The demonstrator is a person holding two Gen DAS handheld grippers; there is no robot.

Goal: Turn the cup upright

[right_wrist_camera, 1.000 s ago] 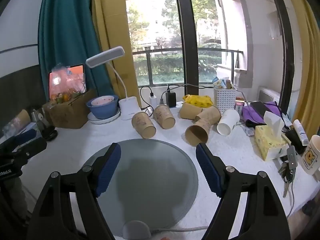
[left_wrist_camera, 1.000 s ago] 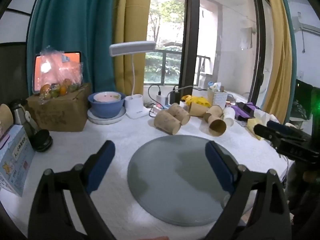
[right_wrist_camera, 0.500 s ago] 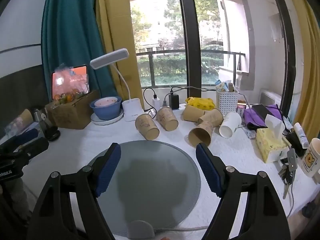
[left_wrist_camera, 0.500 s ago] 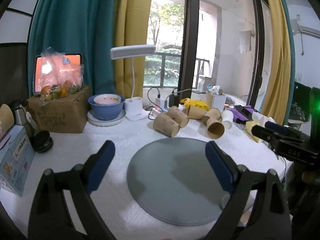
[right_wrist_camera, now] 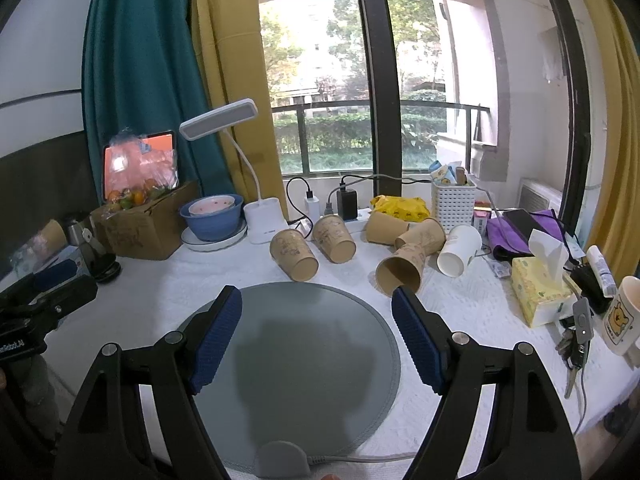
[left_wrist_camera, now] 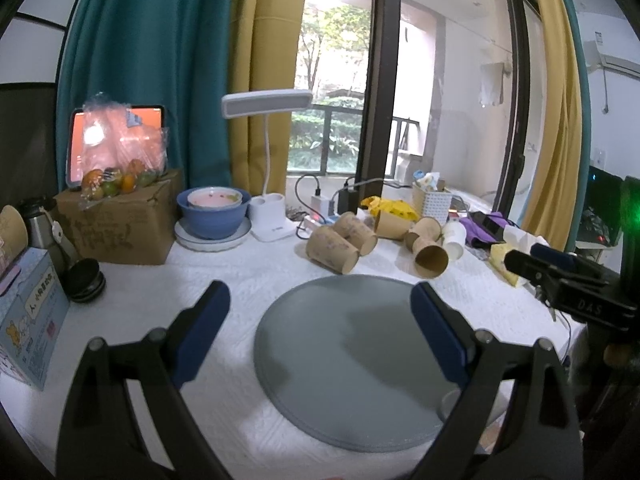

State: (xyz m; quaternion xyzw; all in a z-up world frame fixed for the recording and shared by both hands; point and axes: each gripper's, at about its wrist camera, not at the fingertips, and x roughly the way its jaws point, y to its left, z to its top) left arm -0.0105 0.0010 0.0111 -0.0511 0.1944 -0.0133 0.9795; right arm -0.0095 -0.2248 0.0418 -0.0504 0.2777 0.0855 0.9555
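Note:
Several brown paper cups lie on their sides behind a round grey mat (right_wrist_camera: 296, 344). The nearest are one at the left (right_wrist_camera: 294, 255), one beside it (right_wrist_camera: 334, 239) and one with its mouth toward me (right_wrist_camera: 400, 275). A white cup (right_wrist_camera: 459, 250) lies at the right. In the left wrist view the cups show too, the nearest (left_wrist_camera: 332, 249) and the open-mouthed one (left_wrist_camera: 430, 256). My right gripper (right_wrist_camera: 317, 340) is open and empty over the mat. My left gripper (left_wrist_camera: 320, 332) is open and empty above the mat (left_wrist_camera: 352, 360).
A desk lamp (right_wrist_camera: 264, 224), a blue bowl on a plate (right_wrist_camera: 212, 220), a cardboard box with fruit (right_wrist_camera: 140, 224), a white basket (right_wrist_camera: 452, 200), a tissue box (right_wrist_camera: 540, 296), keys (right_wrist_camera: 576, 344) and a mug (right_wrist_camera: 624, 316) surround the mat. A blue carton (left_wrist_camera: 28, 316) stands at the left.
Both grippers have drawn back and risen slightly; the cups look a little farther off. Nothing on the table has moved.

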